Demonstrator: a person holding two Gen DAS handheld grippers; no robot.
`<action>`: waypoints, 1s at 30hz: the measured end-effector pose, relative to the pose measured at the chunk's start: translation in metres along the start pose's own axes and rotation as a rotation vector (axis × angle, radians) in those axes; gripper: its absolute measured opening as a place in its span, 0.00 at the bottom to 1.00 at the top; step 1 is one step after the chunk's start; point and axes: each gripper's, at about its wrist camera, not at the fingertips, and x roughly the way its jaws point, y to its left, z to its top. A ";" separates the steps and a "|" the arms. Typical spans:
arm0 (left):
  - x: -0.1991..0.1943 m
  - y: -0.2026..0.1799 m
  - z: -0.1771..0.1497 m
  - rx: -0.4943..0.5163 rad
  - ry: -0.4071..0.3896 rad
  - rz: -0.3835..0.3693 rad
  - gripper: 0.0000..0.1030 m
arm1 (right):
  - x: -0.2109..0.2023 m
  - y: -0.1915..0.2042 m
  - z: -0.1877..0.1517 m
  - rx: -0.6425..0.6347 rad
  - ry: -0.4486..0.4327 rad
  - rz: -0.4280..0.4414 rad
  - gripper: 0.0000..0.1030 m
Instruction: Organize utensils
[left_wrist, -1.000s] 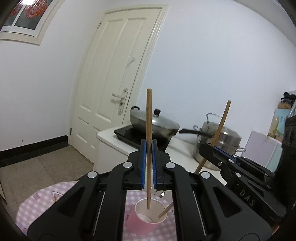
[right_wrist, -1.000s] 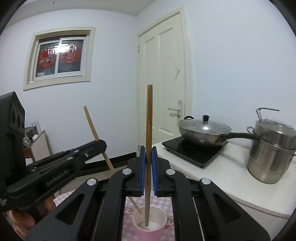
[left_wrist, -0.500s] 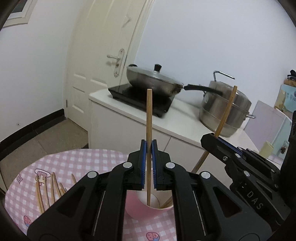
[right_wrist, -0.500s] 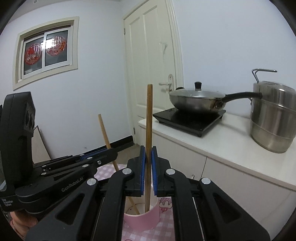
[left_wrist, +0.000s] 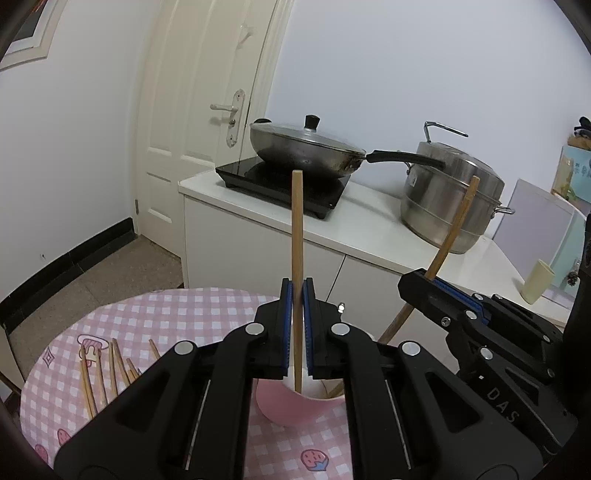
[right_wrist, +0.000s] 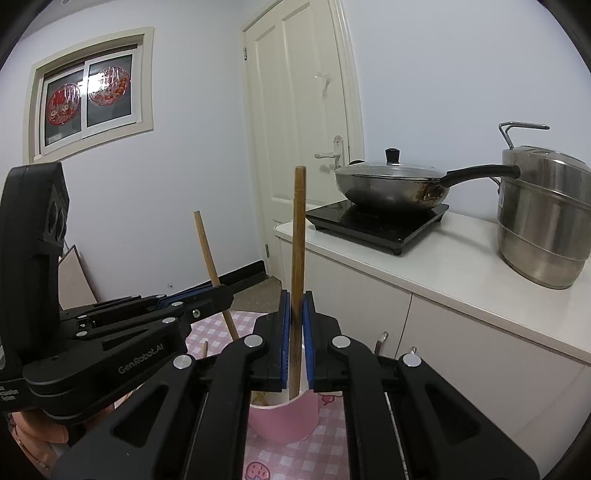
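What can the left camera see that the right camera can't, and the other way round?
Only the left view shows loose chopsticks lying on the tablecloth. Only the right view shows the window. Both show the pink cup, a chopstick clamped in each gripper with its tip in the cup, the wok and the steel pot.

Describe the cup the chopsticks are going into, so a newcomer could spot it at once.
Start at the round table with the pink checked cloth, in front of the white counter. The pink cup stands on it right under both grippers, chopstick tips already inside. It is the table's only upright container; the loose chopsticks lie flat to its left.
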 end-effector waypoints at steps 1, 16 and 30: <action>0.000 0.000 0.000 -0.004 0.003 -0.009 0.07 | -0.001 0.001 0.000 -0.004 -0.001 -0.002 0.06; -0.009 -0.001 0.002 0.023 0.043 0.005 0.07 | -0.017 0.002 0.005 0.009 -0.011 -0.015 0.31; -0.044 0.011 -0.009 0.044 0.054 0.047 0.07 | -0.040 -0.001 -0.013 0.024 -0.011 -0.027 0.37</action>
